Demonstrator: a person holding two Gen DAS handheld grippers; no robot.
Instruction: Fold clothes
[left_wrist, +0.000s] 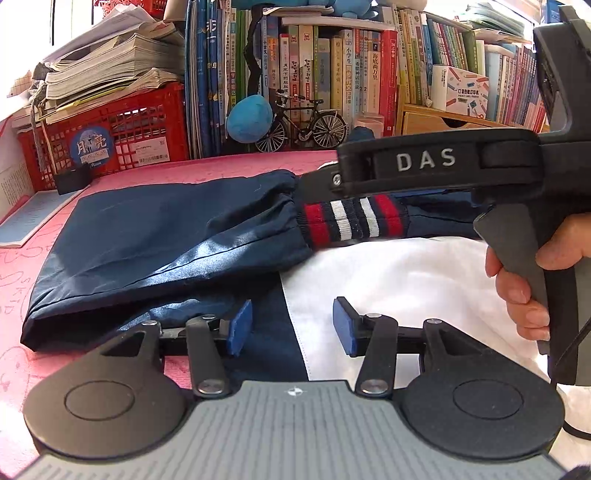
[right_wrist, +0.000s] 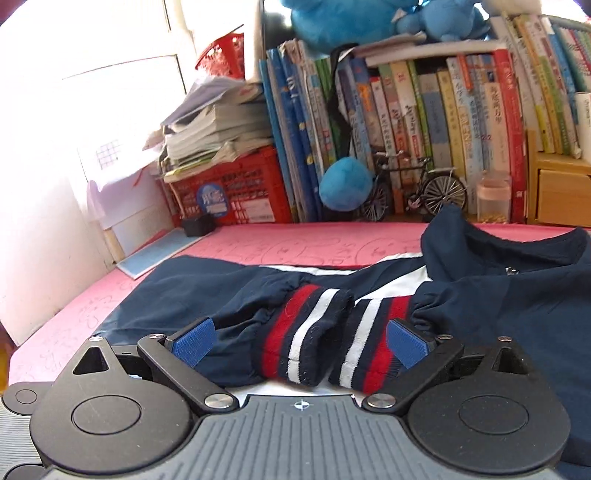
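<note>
the navy jacket (right_wrist: 517, 295) lies on the pink mat (right_wrist: 258, 243), both striped cuffs (right_wrist: 310, 347) folded to its middle. the right gripper (right_wrist: 301, 341) hangs over the cuffs, jaws wide, gripping nothing. the left gripper (left_wrist: 291, 326) stands part open over the navy and white cloth, empty. at twelve o'clock a toy bicycle (left_wrist: 303, 125) and books (left_wrist: 332, 66) line the back; a red crate (left_wrist: 110, 136) sits at ten. the right tool's handle hides part of the jacket.
</note>
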